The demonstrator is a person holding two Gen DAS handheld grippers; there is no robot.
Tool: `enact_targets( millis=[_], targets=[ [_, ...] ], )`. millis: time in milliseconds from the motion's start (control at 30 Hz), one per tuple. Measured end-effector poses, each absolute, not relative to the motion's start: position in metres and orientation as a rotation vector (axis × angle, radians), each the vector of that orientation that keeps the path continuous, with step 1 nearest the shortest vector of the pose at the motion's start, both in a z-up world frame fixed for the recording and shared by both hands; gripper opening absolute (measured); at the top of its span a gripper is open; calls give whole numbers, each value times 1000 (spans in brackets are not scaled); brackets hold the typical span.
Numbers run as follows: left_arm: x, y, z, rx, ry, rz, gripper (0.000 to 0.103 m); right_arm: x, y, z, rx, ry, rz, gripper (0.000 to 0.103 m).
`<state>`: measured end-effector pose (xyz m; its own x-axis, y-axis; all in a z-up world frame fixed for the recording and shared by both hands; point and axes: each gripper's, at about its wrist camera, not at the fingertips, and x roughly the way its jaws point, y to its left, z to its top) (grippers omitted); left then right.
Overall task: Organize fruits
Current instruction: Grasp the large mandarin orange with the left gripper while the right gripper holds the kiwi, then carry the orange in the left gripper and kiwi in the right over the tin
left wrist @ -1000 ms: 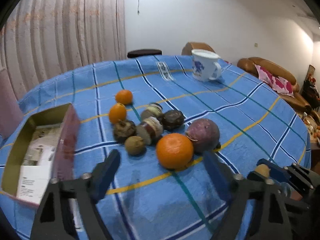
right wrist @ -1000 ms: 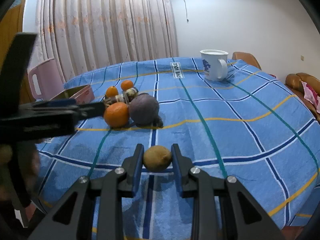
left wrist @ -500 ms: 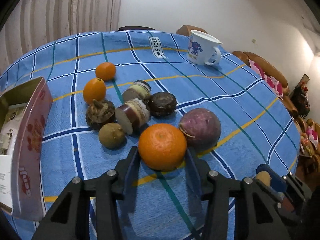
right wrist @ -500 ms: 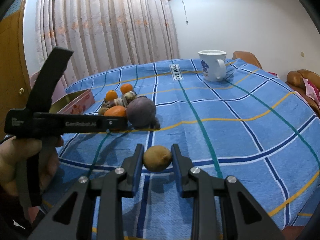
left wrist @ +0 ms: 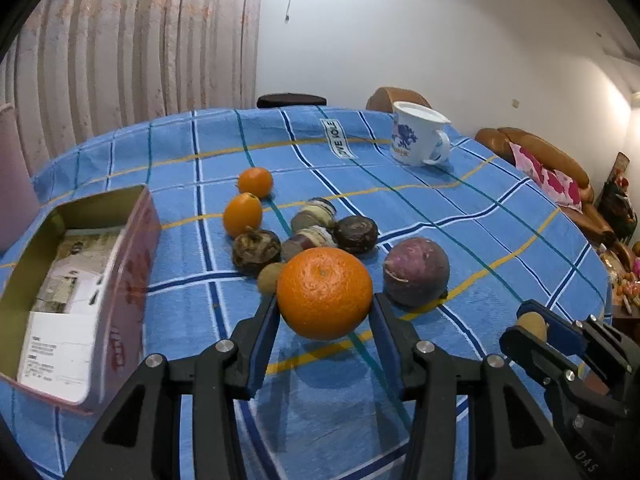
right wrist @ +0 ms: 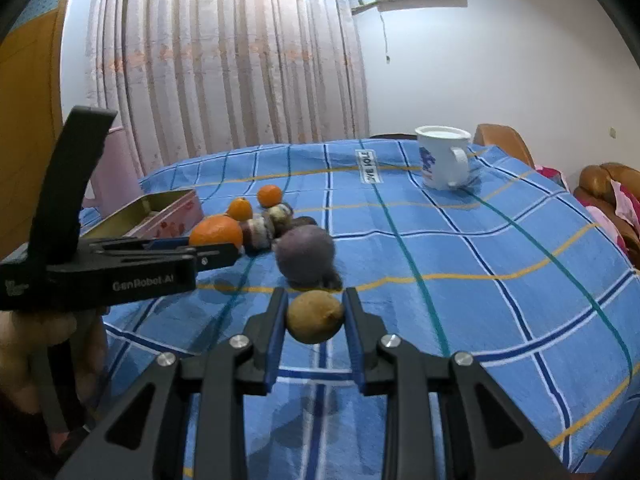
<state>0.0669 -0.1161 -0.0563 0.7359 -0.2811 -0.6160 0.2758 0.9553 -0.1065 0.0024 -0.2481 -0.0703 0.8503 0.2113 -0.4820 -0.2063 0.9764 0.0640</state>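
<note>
Holding a fruit in each tool, we judge the next move turns on the tin (left wrist: pixel 80 280) — it sits at the left edge of the left wrist frame, open top up, its long side running away from us, and the left tool (left wrist: pixel 326 316) is plainly the nearer one. The right tool (right wrist: pixel 316 320) shows at the lower right of that frame, well apart from the tin, with the fruit pile between.

Our left tool is closed about halfway on the orange (left wrist: pixel 324 292), both pads touching its sides; the fruit hangs just above the tabletop (left wrist: pixel 500 232), its shadow below. Our right tool is closed much narrower on a small brown fruit (right wrist: pixel 315 316), gripped across its short width and also lifted.

Left on the cloth — a purple fruit (left wrist: pixel 416 272) just right of the orange, and a cluster of small oranges (left wrist: pixel 248 200) and dark fruits (left wrist: pixel 312 228) behind it, centre frame.
</note>
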Motion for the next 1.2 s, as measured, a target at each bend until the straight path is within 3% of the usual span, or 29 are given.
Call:
enact_targets(
  millis=[1200],
  targets=[
    [38,-37,-24,-37,505,-80,48,26,-164,-28,-103,392,385,30]
  ],
)
